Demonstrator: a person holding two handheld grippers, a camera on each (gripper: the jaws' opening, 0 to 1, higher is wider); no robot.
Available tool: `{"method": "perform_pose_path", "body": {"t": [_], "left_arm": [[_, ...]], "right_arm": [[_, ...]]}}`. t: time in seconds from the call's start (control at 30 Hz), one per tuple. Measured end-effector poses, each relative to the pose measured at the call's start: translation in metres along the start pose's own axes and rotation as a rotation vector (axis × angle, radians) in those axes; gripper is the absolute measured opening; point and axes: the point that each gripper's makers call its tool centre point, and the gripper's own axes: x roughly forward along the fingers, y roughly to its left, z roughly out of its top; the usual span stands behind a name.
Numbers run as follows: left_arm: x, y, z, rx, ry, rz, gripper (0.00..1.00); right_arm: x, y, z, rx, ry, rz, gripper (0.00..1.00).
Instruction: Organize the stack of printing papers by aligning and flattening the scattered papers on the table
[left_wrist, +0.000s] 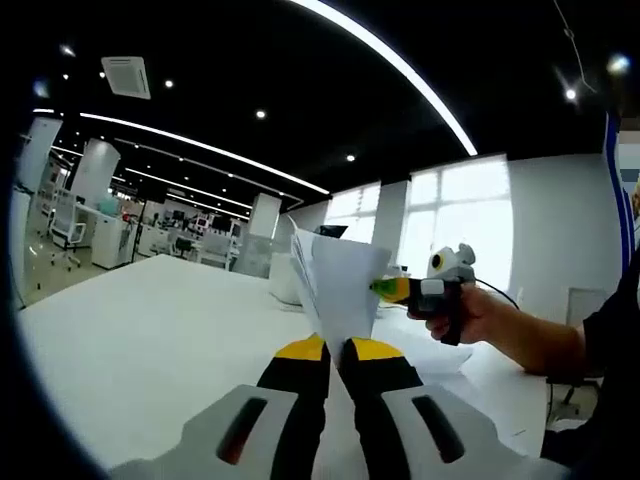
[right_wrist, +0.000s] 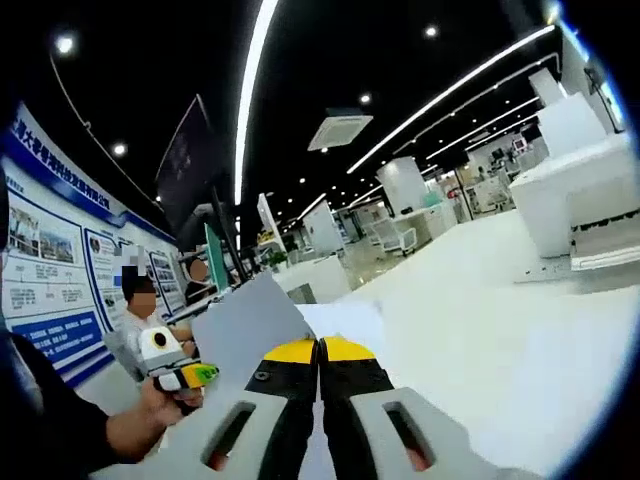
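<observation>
Clamped on the paper stack (left_wrist: 335, 280) at lower centre, both grippers (left_wrist: 338, 350) (right_wrist: 320, 350) should tap its edges square on the table (left_wrist: 150, 340).

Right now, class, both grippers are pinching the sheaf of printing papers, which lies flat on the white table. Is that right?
Not quite. The left gripper and the right gripper do both pinch the sheaf of printing papers, but it is held upright, lifted above the white table, not lying flat. The left gripper view shows this.
</observation>
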Motion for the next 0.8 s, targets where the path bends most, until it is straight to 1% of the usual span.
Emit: {"method": "perform_pose_path", "body": {"t": [0.1, 0.2, 0.27, 0.3, 0.4, 0.43, 0.5, 0.53, 0.6, 0.7, 0.77, 0.8], "left_arm": [[0.000, 0.000, -0.001, 0.008, 0.004, 0.001, 0.13], [0.000, -0.001, -0.001, 0.008, 0.004, 0.001, 0.12], [0.000, 0.001, -0.002, 0.025, 0.013, 0.006, 0.09], [0.000, -0.002, -0.004, 0.035, 0.022, -0.010, 0.07], [0.000, -0.004, -0.003, 0.053, 0.018, -0.010, 0.07], [0.000, -0.003, -0.003, 0.050, 0.018, -0.009, 0.07], [-0.001, -0.002, -0.002, 0.041, 0.017, -0.007, 0.06], [-0.001, -0.001, -0.002, 0.042, 0.018, -0.005, 0.06], [-0.001, -0.001, -0.002, 0.046, 0.018, -0.001, 0.06], [-0.002, 0.000, -0.001, 0.041, 0.012, 0.002, 0.06], [-0.002, 0.001, -0.001, 0.040, 0.013, 0.007, 0.06], [-0.002, 0.001, -0.001, 0.040, 0.013, 0.007, 0.06]], "right_arm": [[-0.002, -0.004, 0.003, 0.048, -0.039, -0.007, 0.00], [-0.002, -0.004, 0.000, 0.086, -0.052, -0.005, 0.00], [0.000, -0.008, -0.004, 0.095, -0.046, -0.009, 0.00], [0.001, -0.010, -0.006, 0.090, -0.037, -0.015, 0.00], [0.000, -0.010, -0.012, 0.076, -0.026, -0.025, 0.00], [0.000, -0.010, -0.013, 0.057, -0.019, -0.025, 0.00], [0.000, -0.011, -0.015, -0.020, -0.001, -0.033, 0.01], [-0.001, -0.010, -0.014, -0.040, 0.000, -0.039, 0.03], [-0.004, -0.009, -0.010, -0.081, -0.002, -0.046, 0.08], [-0.011, -0.012, -0.002, -0.145, -0.010, -0.078, 0.13], [-0.015, -0.015, 0.002, -0.167, -0.015, -0.096, 0.18], [-0.017, -0.017, 0.005, -0.178, -0.017, -0.106, 0.18]]}}
